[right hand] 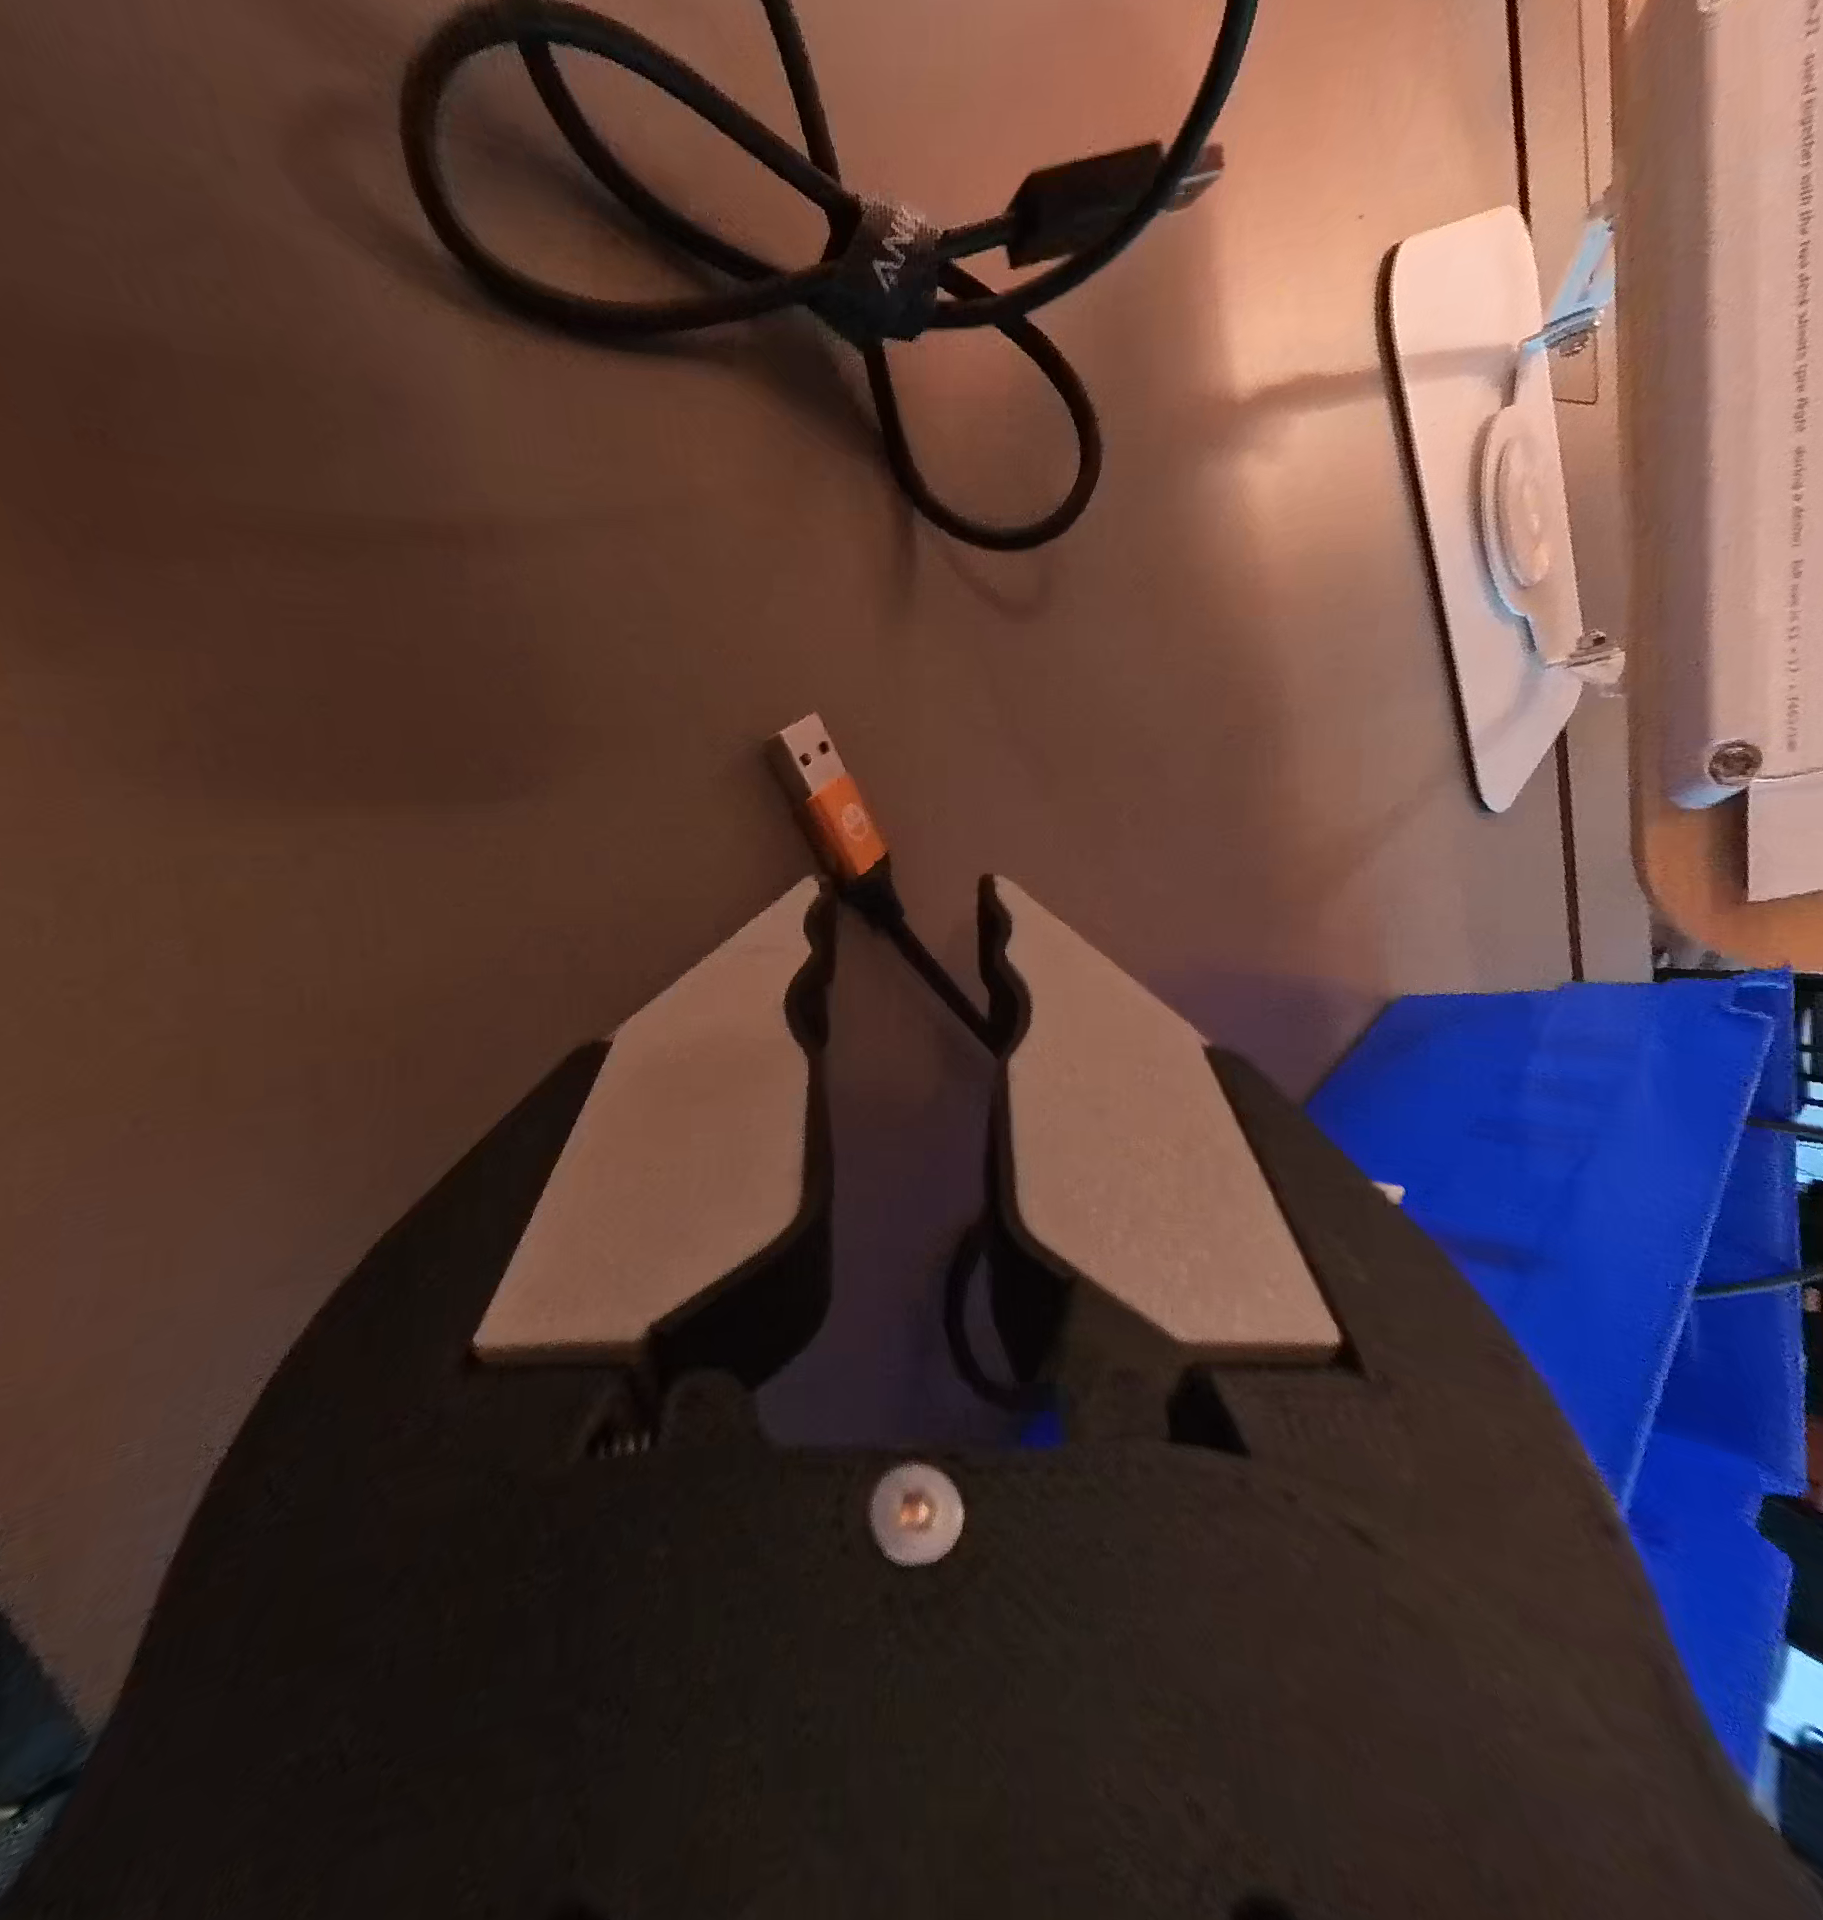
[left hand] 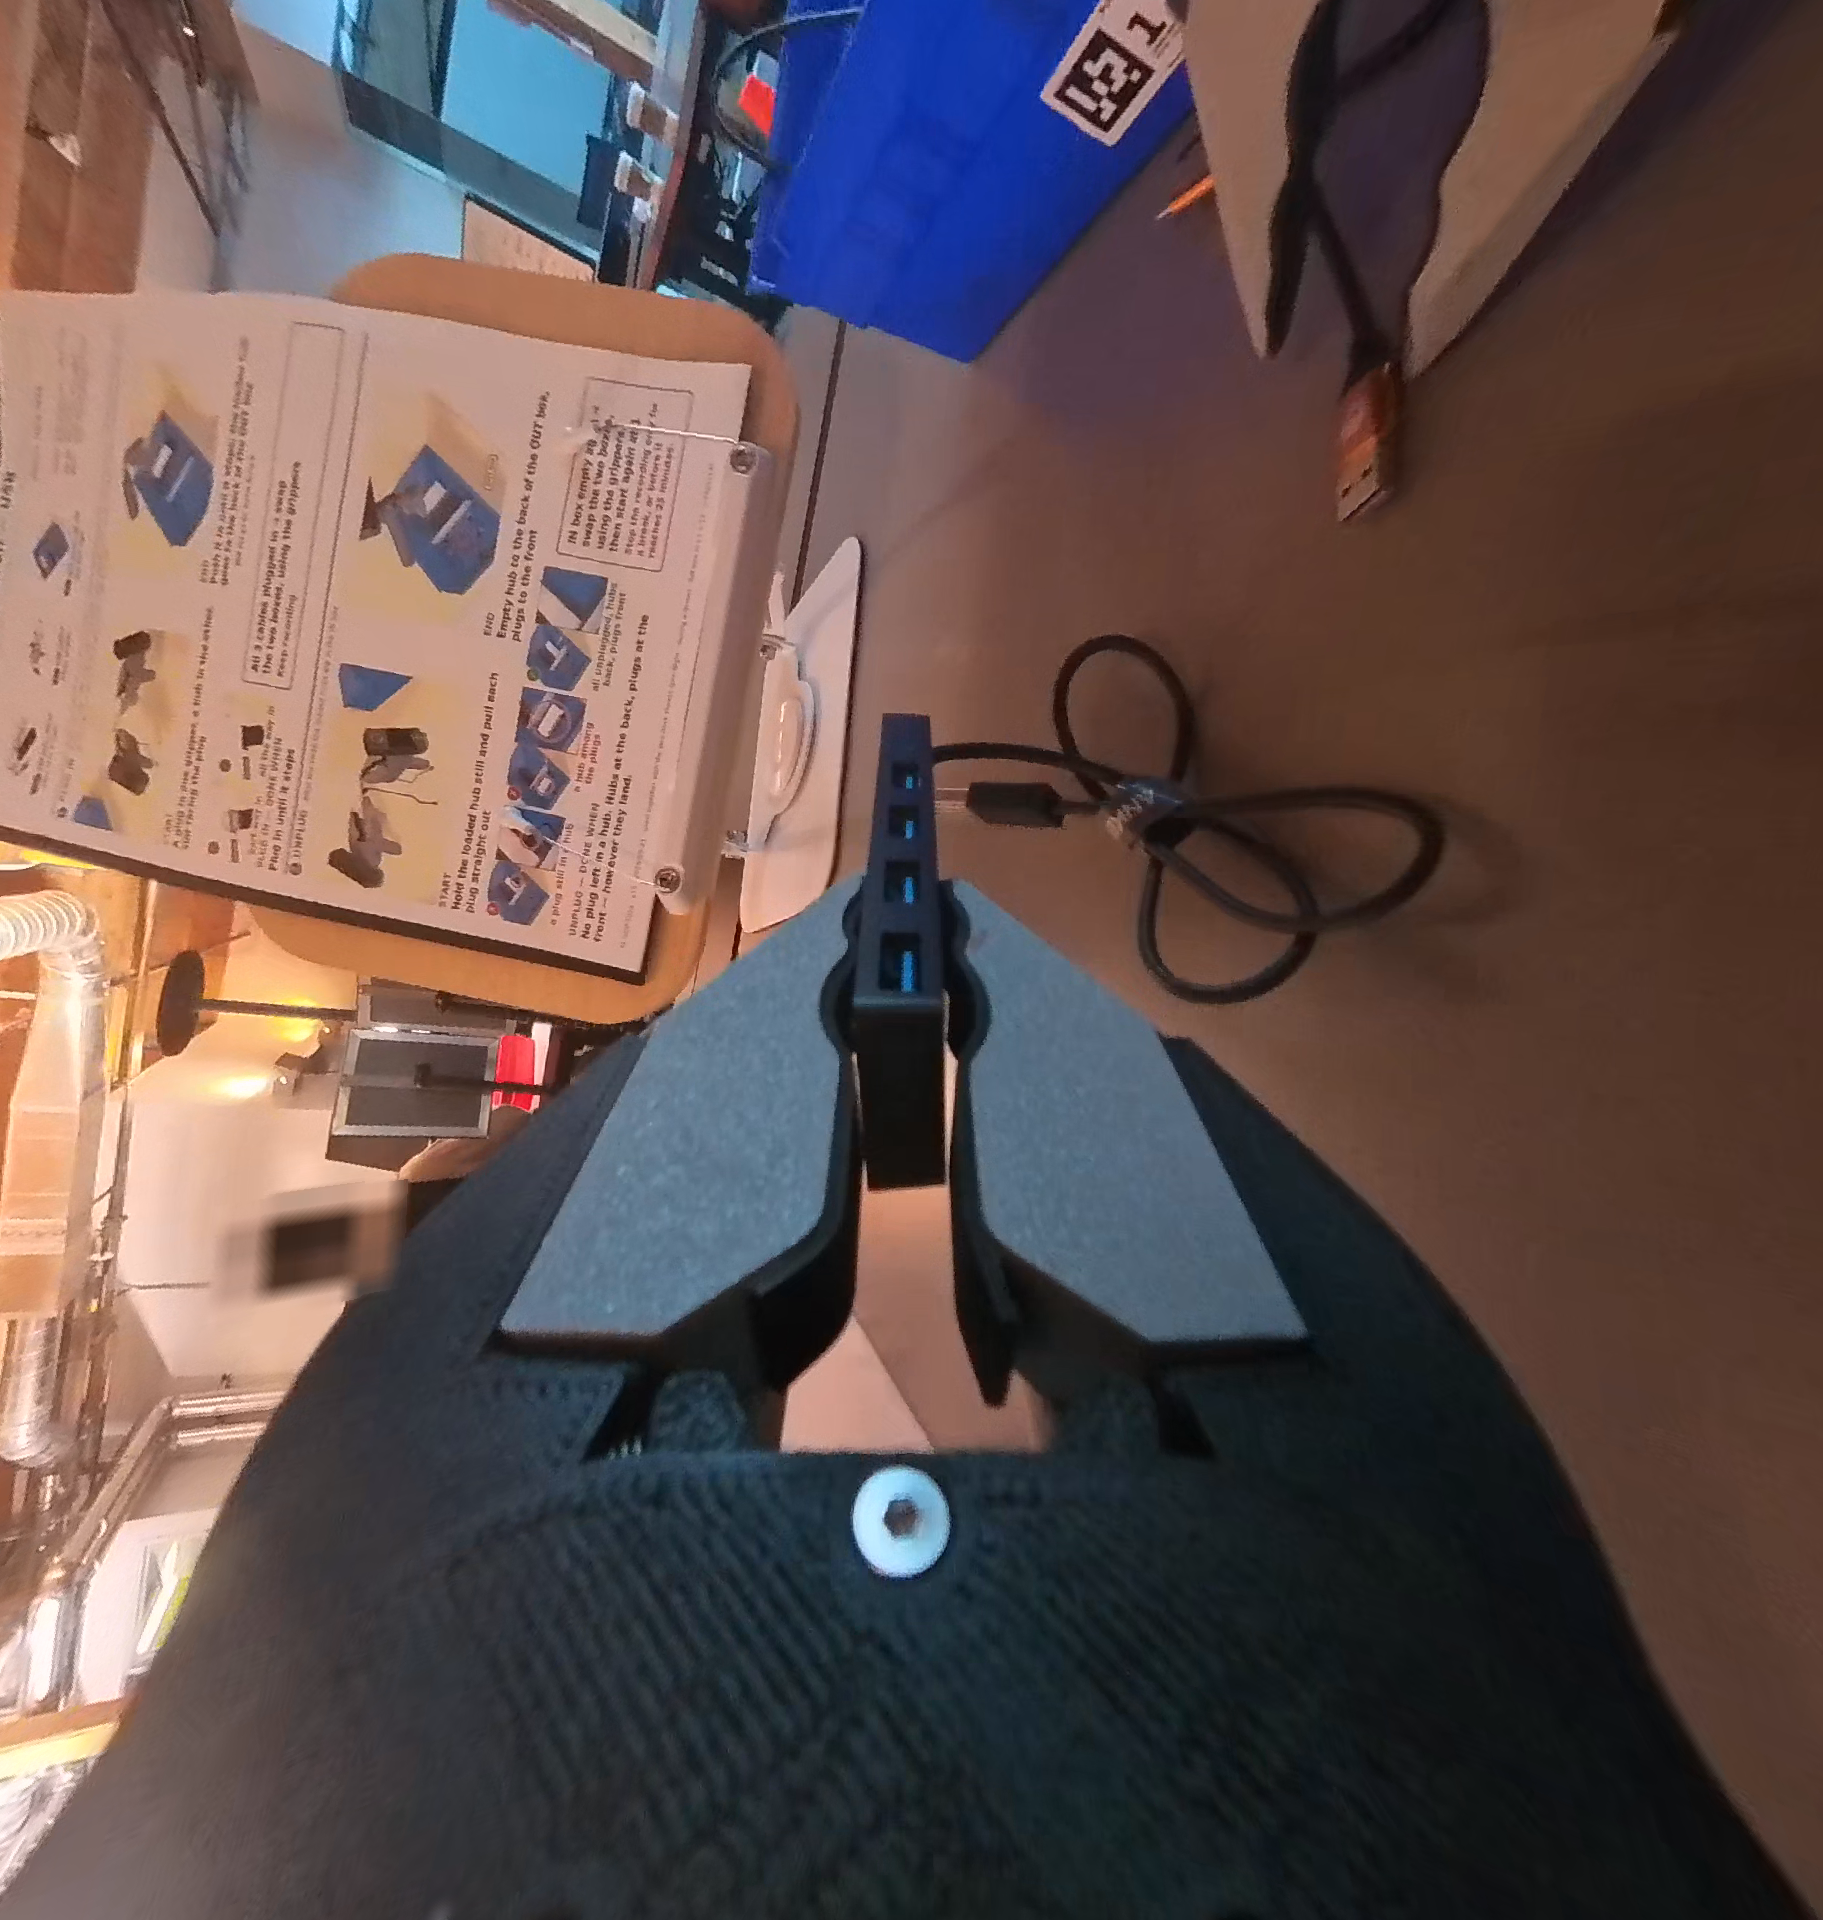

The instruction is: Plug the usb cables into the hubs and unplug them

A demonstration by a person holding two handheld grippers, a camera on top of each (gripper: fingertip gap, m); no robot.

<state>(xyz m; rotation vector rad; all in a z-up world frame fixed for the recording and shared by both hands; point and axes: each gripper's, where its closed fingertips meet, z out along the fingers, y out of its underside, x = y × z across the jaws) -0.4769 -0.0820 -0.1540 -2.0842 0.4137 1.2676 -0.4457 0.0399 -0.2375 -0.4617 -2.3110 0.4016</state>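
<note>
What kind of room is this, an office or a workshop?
Probably a workshop or lab: a blue storage bin sits on the table, an instruction sheet stands propped up, and silver ducting runs behind it.

This is a workshop or lab set up for recording trials. Beyond the left fingers, a printed instruction sheet (left hand: 346,623) stands on a wooden board (left hand: 720,312) at the edge of a grey table (left hand: 1509,1039), with a blue bin (left hand: 938,177) bearing a square coded tag (left hand: 1109,73) farther off past it. Left of those fingers, well back, run silver ducting (left hand: 45,997) and shelves of gear (left hand: 678,125).
</note>
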